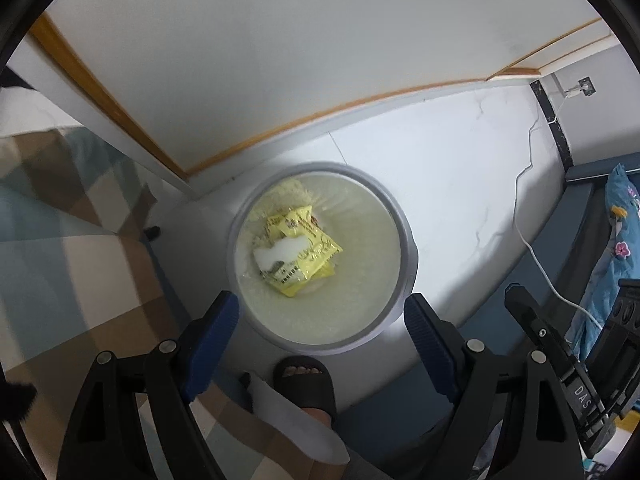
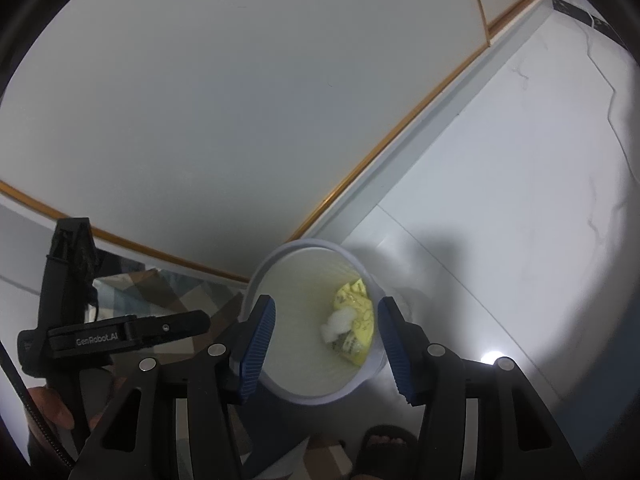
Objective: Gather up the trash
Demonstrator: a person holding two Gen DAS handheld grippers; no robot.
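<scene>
Both handheld tools hang over a round white bin (image 1: 322, 256) on the pale tiled floor (image 1: 460, 184), beside a white wall panel with a wooden edge (image 1: 280, 128). The left tool (image 1: 322, 332) stands spread wide with nothing between its blue pads (image 1: 212, 340), pointing almost straight down into the bin's mouth. The right tool (image 2: 326, 350) is parted about halfway and also empty, angled in from the side. The trash, 2 or so crumpled yellow wrappers (image 1: 304, 252) with a wad of white tissue (image 1: 280, 252) on top, lies at the bottom of the lined bin. A foot in a dark slipper (image 1: 306, 384) rests just short of the rim, with a checked bedcover (image 1: 80, 248) to one side. Judged from this, the drop step looks finished; the next move would call for turning away from the bin to find any remaining litter, none of which shows here
</scene>
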